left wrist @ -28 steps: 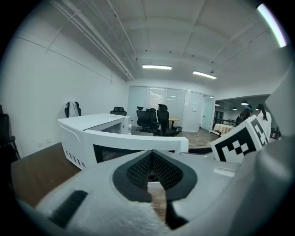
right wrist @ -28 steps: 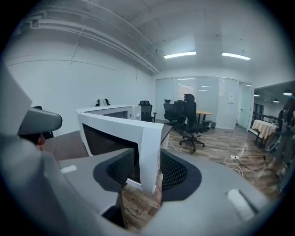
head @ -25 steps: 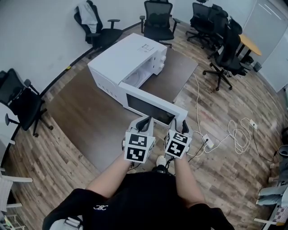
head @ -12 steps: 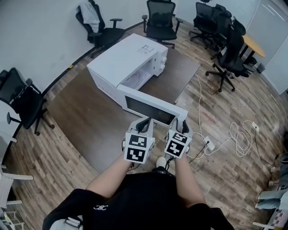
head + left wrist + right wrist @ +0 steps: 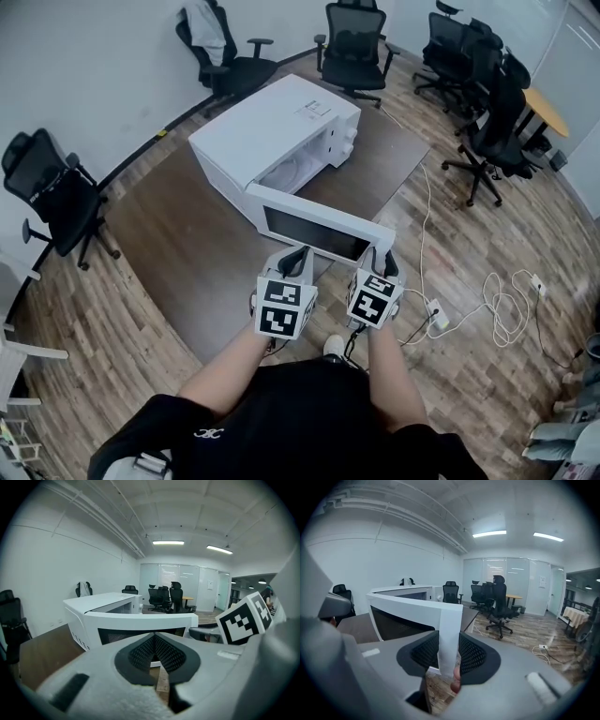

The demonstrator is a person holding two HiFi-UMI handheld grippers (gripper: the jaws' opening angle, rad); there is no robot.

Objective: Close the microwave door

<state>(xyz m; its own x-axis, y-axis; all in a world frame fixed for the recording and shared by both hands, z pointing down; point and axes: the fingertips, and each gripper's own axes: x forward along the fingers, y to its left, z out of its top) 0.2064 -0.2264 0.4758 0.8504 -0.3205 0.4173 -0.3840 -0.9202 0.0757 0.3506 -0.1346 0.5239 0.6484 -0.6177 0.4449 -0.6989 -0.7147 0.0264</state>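
Note:
A white microwave [image 5: 272,131] stands on a dark brown table [image 5: 178,234], and its door [image 5: 319,230] hangs swung out toward me. My right gripper [image 5: 382,261] is at the door's free end. In the right gripper view the white door edge [image 5: 449,620] stands between the black pads, and the gripper [image 5: 447,660] is shut on it. My left gripper [image 5: 298,255] hovers just in front of the door's dark window [image 5: 140,632]. Its jaws [image 5: 154,656] are shut with nothing in them, a little short of the door.
Black office chairs stand round the table: one at the left [image 5: 56,202], one at the back [image 5: 352,47], several at the right [image 5: 487,122]. A white cable with a power strip [image 5: 434,314] lies on the wooden floor to the right.
Both grippers have moved forward a little toward the microwave, staying at the door's lower edge. The door's free end has gone with the right gripper.

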